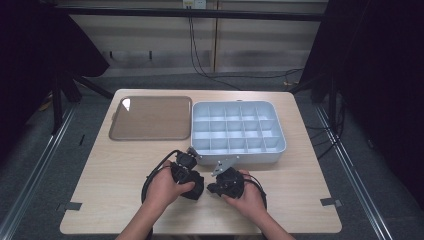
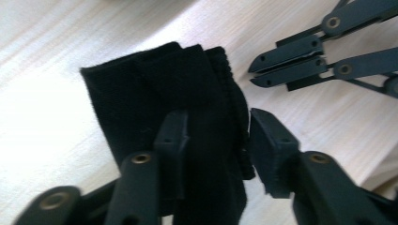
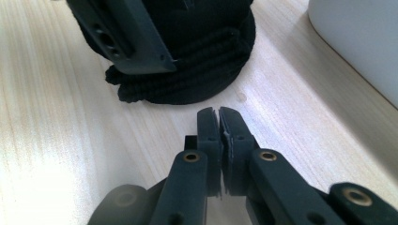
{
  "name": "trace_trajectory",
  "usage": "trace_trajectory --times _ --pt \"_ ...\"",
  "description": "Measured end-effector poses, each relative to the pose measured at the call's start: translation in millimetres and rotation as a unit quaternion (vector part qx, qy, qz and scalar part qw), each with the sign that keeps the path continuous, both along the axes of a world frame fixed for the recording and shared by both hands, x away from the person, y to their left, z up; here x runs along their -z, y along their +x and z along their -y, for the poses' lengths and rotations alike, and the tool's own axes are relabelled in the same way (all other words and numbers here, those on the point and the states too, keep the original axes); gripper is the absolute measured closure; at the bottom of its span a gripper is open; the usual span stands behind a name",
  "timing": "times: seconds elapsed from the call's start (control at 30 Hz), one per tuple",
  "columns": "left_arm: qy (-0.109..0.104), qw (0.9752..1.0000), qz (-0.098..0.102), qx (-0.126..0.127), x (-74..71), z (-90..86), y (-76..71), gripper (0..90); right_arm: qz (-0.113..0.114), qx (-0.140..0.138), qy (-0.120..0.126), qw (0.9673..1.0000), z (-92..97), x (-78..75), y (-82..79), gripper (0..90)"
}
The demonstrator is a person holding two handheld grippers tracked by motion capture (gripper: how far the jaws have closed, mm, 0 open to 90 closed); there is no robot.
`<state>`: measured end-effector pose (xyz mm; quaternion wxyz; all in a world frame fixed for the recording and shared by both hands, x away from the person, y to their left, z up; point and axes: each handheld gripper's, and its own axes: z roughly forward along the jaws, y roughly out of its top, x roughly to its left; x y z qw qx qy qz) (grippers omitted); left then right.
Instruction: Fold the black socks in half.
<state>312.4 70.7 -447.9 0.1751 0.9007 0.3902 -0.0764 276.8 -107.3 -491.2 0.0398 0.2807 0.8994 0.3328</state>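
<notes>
I judge folded black cloth (image 2: 187, 108) soft, light | grab folded edge | left gripper (image 2: 218, 140) jaws apart around it | right gripper (image 3: 219, 124) jaws together, empty

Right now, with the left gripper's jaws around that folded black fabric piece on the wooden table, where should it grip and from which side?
Grip the folded black fabric piece across its stacked ribbed edge, coming from above along the line of the left gripper. The layers bunch there into one thick band, so both pads would likely catch every layer. The jaws already straddle it, with a gap at one pad.
</notes>
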Motion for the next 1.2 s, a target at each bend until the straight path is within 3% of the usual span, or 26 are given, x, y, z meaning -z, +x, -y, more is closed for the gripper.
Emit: trace_trajectory --times 0.23,0.57,0.93,1.13,1.2 --pt "-0.017 0.9997 -0.015 -0.006 -10.1 -10.2 3.6 54.3 -0.001 -0.002 0.001 1.0000 0.1 0.6 0.5 87.5" --pt "-0.026 0.9994 -0.005 -0.020 -24.0 -19.8 8.0 56.8 -0.001 -0.002 -0.001 1.0000 -2.9 0.6 -0.1 87.4" --pt "-0.030 0.9995 0.001 -0.013 -27.4 -18.0 10.2 66.7 0.004 -0.005 0.005 1.0000 -2.7 1.7 1.0 87.3" --pt "-0.027 0.9996 0.004 -0.001 -26.5 -20.0 12.3 83.6 0.002 -0.004 0.001 1.0000 -2.7 1.2 0.6 87.1" --pt "-0.039 0.9991 0.001 -0.014 -25.6 -18.9 11.4 86.5 0.002 -0.004 0.005 1.0000 -2.8 1.6 0.7 87.0"
